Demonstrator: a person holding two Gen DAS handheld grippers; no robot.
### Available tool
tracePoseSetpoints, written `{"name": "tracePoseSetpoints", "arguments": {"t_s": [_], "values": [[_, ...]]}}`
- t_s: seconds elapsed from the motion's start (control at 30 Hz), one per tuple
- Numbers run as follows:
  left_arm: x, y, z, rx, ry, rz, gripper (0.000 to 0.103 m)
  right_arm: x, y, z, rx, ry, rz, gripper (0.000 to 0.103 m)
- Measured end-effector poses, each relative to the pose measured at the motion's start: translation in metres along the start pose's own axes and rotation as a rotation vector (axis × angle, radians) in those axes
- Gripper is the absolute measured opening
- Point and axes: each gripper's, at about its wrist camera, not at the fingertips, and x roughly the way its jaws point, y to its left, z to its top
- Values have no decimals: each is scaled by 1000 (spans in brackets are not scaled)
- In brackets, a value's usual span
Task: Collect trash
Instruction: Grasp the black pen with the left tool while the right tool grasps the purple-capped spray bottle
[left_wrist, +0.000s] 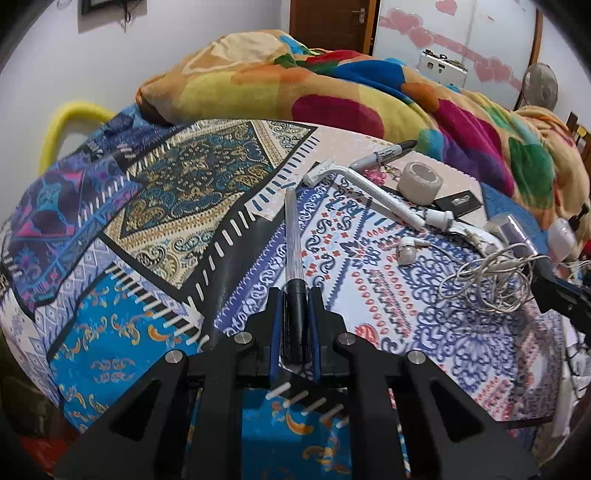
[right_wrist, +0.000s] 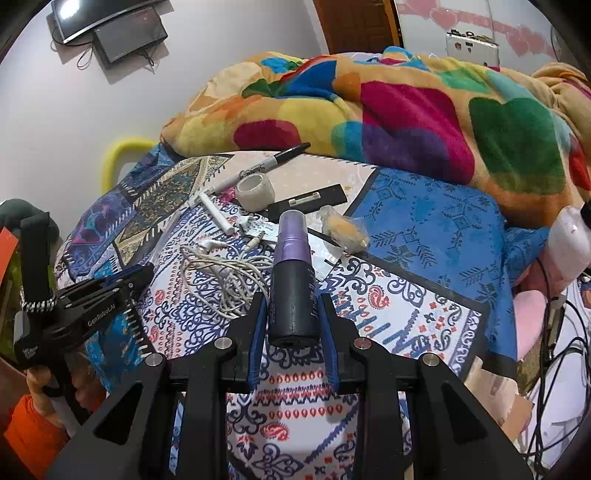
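The left gripper (left_wrist: 295, 295) is clamped on the black end of a pen (left_wrist: 293, 236), whose clear barrel runs forward over the patterned bedsheet (left_wrist: 147, 206). The right gripper (right_wrist: 291, 299) is closed on a spray bottle (right_wrist: 291, 273), pads against its black body, the purple cap pointing ahead.

Just beside the bottle, toward the left gripper, lies a tangle of white earphones (right_wrist: 221, 273). Beyond them sit a white razor (left_wrist: 369, 188), a tape roll (left_wrist: 421, 179) and a marker (left_wrist: 388, 153), close together, with a black card (right_wrist: 310, 203) next to the roll. A crumpled wrapper (right_wrist: 343, 229) lies right of the bottle's cap, near a blue cloth (right_wrist: 436, 229). A bright blanket (left_wrist: 332, 92) is heaped behind it all.
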Motion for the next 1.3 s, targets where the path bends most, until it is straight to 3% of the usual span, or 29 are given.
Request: {"name": "tracePoseSetpoints", "arguments": {"t_s": [0.27,0.7,0.87,0.97,1.1,1.3], "values": [[-41,-13,-5,43,-29,-45,13,-22,5,-1,-10,-7,-24,25],[-75,-39,-42,95,11,-86,13,-23,-14,-44,-23,178,-68,26],[-79,-47,-51,115,9,-88,13,-31,-16,-53,-41,208,-58,26],[-82,-50,-50,116,3,-98,13,-39,-18,-55,-49,209,-43,27],[-86,-51,-49,113,-11,-108,13,-51,-22,-51,-25,144,-68,27],[-84,-56,-50,114,-10,-115,13,-35,-26,-46,-5,144,-110,27]]}}
